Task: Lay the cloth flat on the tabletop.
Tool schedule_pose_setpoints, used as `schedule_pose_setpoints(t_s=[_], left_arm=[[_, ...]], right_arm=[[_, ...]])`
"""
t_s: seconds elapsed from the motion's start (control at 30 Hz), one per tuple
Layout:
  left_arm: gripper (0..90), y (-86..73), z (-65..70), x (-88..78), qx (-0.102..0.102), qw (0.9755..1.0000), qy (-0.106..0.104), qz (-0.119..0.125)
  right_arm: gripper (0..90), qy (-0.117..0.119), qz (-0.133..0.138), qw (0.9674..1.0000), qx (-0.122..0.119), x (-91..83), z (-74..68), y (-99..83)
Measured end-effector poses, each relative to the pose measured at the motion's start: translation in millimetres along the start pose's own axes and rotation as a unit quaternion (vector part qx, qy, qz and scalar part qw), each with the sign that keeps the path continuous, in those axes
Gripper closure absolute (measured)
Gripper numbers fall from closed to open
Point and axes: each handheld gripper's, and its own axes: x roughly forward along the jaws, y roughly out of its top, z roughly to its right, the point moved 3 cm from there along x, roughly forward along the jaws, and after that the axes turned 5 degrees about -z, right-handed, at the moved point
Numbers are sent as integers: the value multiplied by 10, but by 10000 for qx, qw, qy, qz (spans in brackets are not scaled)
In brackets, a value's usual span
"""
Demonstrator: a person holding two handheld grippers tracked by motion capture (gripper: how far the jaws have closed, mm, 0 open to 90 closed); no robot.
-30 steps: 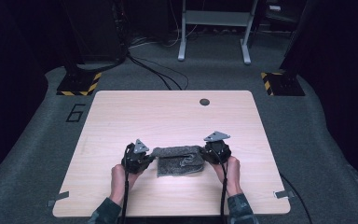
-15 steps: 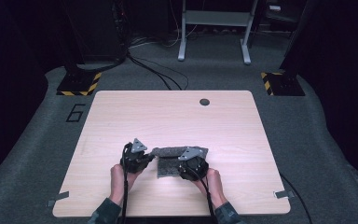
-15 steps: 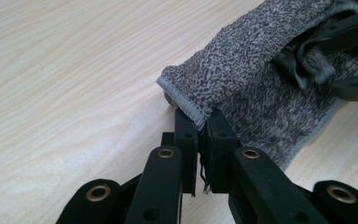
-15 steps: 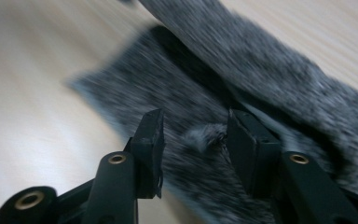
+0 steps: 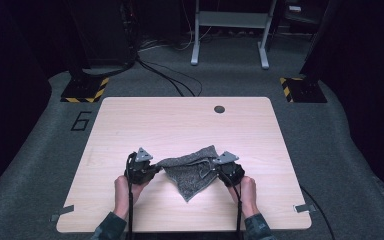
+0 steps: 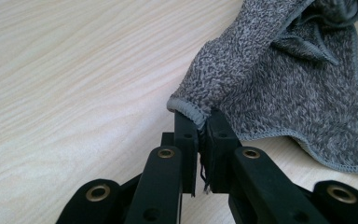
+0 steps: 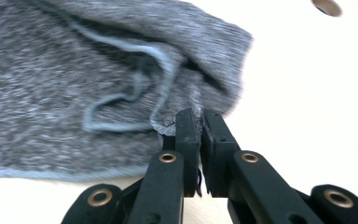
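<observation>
A grey terry cloth [image 5: 192, 172] lies rumpled on the wooden table [image 5: 180, 125], one corner pointing toward the front edge. My left gripper [image 5: 156, 168] is at its left end, shut on a hemmed corner of the cloth [image 6: 270, 79]; the left gripper [image 6: 203, 123] pinches that hem between its pads. My right gripper [image 5: 214, 168] is at the cloth's right end. Its jaws have just been closing, and the right gripper [image 7: 199, 116] is now shut on a folded edge of the cloth [image 7: 74, 70].
A round cable hole [image 5: 219, 109] sits near the table's far edge, also seen as the cable hole [image 7: 327, 5]. Bare tabletop stretches behind the cloth and to both sides. Cables and a metal stand [image 5: 230, 30] are on the floor beyond the table.
The right gripper reached left onto the cloth, then came back right and shut on its edge. The cloth went from a folded strip to a spread, triangular shape. The left gripper stayed put.
</observation>
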Motion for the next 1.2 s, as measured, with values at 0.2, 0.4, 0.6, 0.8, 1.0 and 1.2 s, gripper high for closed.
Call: schedule_pose_setpoints(t_s=[0.2,0.4,0.6,0.8,1.0,1.2], left_arm=[[761,-24,-32,31,-117,9998,-96,-95],[489,-89,-61,61,-324,9988,-220,-308],[389,-152,-105,118,-464,9976,-252,-439],[528,-143,-144,208,-505,9973,-232,-480],[806,-105,-159,281,-417,9984,-200,-339],[867,-84,-172,254,-419,9985,-193,-282]], right_arm=[[790,89,151,9995,267,-54,58,6],[540,440,289,9981,322,-83,-58,46],[495,408,3,9977,541,56,-71,24],[774,485,4,9975,511,102,-38,3],[837,537,81,9969,565,43,65,7],[847,506,127,9965,649,-18,164,0]])
